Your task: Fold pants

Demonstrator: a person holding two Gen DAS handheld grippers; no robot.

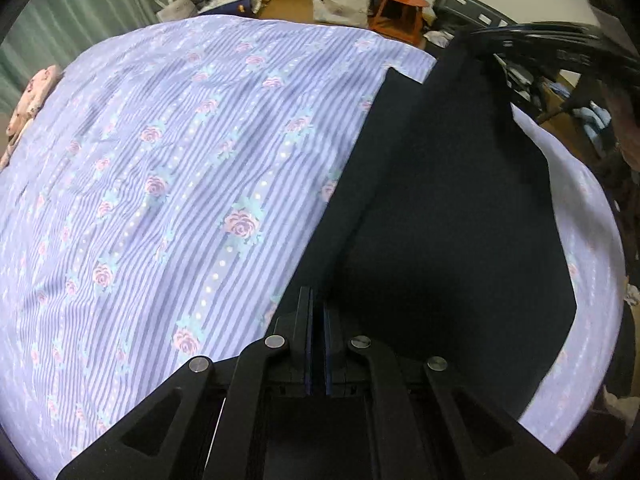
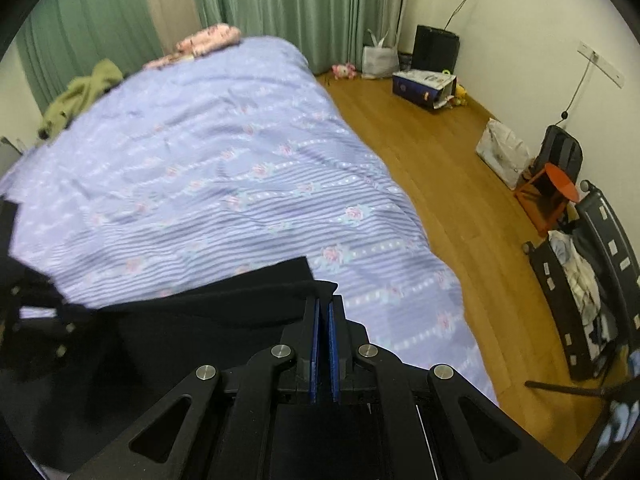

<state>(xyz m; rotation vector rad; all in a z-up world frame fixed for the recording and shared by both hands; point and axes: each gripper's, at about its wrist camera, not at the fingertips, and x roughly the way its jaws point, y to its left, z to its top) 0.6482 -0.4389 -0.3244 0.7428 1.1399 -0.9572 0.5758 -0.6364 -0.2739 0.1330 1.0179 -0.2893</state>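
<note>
The black pants (image 1: 448, 200) hang stretched above a bed with a purple flowered cover (image 1: 160, 160). My left gripper (image 1: 317, 300) is shut on one edge of the pants. In the left wrist view the cloth runs up to the right gripper's black frame (image 1: 552, 46) at the top right. In the right wrist view my right gripper (image 2: 323, 300) is shut on a corner of the pants (image 2: 224, 304), which drape off to the left over the bed cover (image 2: 200, 184). The left gripper's frame (image 2: 24, 304) shows blurred at the left edge.
A wooden floor (image 2: 440, 184) lies right of the bed, with bags (image 2: 502, 152), an orange stool (image 2: 548, 196) and a black rack of clothes (image 2: 580, 280) along the wall. A pink pillow (image 2: 208, 38) and green garment (image 2: 80, 92) lie at the bed's far end.
</note>
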